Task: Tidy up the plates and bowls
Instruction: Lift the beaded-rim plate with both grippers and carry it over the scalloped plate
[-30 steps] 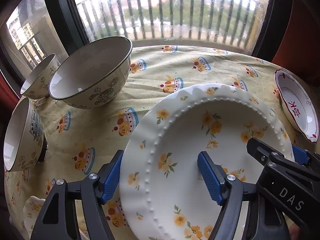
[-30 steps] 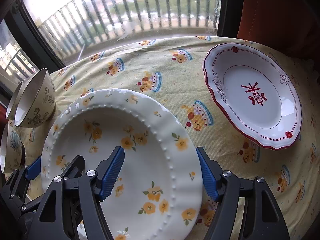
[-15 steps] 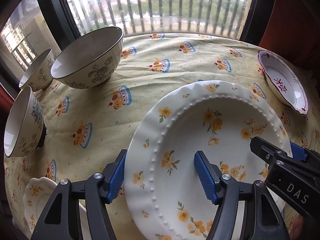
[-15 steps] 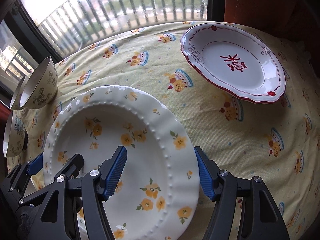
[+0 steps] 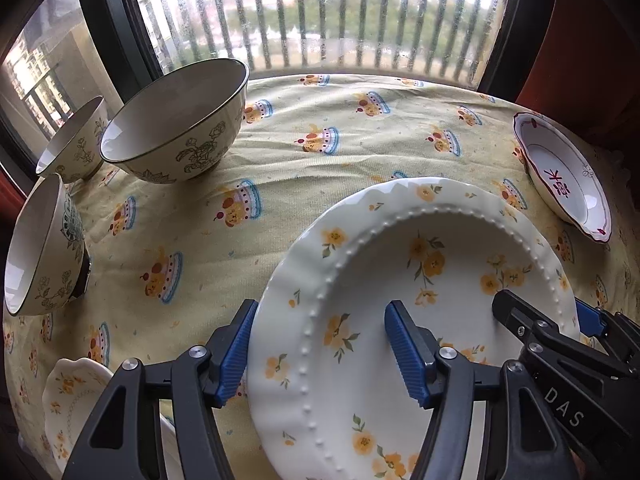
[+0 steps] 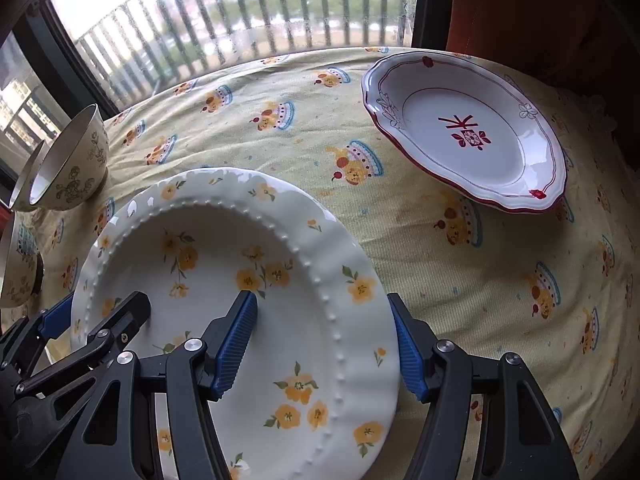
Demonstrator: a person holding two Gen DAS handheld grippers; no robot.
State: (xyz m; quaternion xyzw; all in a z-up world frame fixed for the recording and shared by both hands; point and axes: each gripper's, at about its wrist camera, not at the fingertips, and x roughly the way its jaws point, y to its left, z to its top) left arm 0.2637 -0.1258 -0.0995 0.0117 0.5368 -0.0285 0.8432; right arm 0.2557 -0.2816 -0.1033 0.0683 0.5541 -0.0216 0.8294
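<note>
Item: yellow-flowered plate (image 5: 404, 320), raised over desk (image 5: 320, 184). We hold it with 2 units: left hand-held gripper (image 5: 320, 354), right hand-held gripper (image 6: 324, 344), jaws half-wide, each clamping opposite rim. Risk: uneven pull, glazed rim slips, plate drops.

A table under a yellow cake-print cloth (image 5: 320, 168) is bearing three floral bowls (image 5: 176, 128) left of a red-rimmed white plate (image 6: 472, 136).

Open cloth (image 5: 340, 128) between bowls (image 5: 176, 128) (left) and red-rimmed plate (image 5: 560, 176).
</note>
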